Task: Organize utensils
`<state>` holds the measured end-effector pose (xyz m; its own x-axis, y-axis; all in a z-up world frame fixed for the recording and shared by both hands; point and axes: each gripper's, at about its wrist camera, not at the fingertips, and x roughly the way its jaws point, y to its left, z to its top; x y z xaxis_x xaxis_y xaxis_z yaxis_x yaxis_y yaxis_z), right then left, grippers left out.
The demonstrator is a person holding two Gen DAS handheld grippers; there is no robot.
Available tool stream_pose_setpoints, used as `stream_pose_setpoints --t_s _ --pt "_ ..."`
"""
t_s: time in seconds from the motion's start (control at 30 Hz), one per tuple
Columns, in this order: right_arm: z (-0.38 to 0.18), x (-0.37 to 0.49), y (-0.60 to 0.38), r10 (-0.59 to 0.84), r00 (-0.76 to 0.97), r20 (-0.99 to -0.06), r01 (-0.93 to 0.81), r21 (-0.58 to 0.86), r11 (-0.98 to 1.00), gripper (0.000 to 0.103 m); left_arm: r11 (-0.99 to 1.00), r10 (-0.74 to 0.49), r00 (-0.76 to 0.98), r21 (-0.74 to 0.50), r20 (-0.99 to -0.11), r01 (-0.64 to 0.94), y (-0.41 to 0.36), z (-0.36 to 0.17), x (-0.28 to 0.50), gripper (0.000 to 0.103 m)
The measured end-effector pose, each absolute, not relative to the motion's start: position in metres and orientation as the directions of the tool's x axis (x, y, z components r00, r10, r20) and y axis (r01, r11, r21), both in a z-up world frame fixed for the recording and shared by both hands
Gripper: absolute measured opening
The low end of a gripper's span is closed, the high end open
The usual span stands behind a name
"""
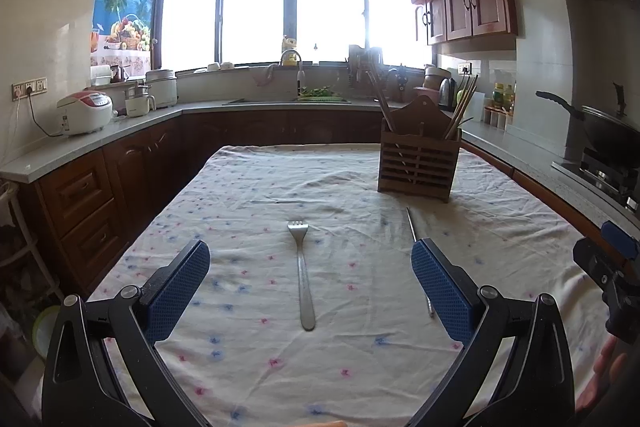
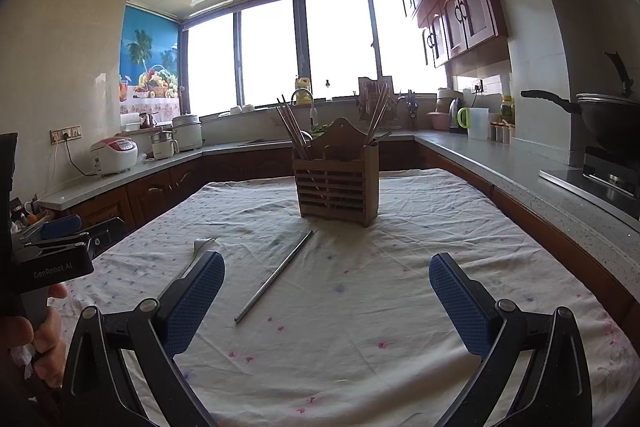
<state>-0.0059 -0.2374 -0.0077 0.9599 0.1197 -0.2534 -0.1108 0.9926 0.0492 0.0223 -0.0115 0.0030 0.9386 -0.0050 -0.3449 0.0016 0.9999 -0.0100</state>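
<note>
On the left, the left claw (image 1: 310, 287) hangs above the cloth-covered worktop (image 1: 240, 187), spread wide and empty, with the fork (image 1: 302, 275) lying flat between its pads, tines pointing away. The fork is thin and sits flush on wrinkled cloth, so a closing pinch could likely skate over the handle or gather fabric with it. Further right, a slim metal rod (image 2: 276, 277), perhaps a single steel chopstick, lies diagonally on the cloth; the right claw (image 2: 326, 297) is likewise released and holds nothing, with the rod nearer its left pad than its middle. Round and smooth, it might roll or slip from a pinch. Beyond both stands the slatted wooden holder (image 2: 336, 183), with wooden chopsticks (image 2: 294, 131) leaning out of its two outer sections; dropping a utensil in at an angle could knock them or tip the holder.

In the left wrist view the rod's near end vanishes behind the right-hand pad; in the right wrist view the fork's handle is hidden behind a pad. The holder's inside cannot be seen.
</note>
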Motion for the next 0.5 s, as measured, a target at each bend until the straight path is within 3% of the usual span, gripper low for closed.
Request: stream_pose_setpoints --t_s 0.5 --pt "-0.007 -0.0051 -0.2383 0.123 0.962 -0.244 -0.113 0.055 0.992 0.103 1.0 -0.002 0.942 0.009 -0.335 0.005 -0.0145 0.0044 0.0182 0.103"
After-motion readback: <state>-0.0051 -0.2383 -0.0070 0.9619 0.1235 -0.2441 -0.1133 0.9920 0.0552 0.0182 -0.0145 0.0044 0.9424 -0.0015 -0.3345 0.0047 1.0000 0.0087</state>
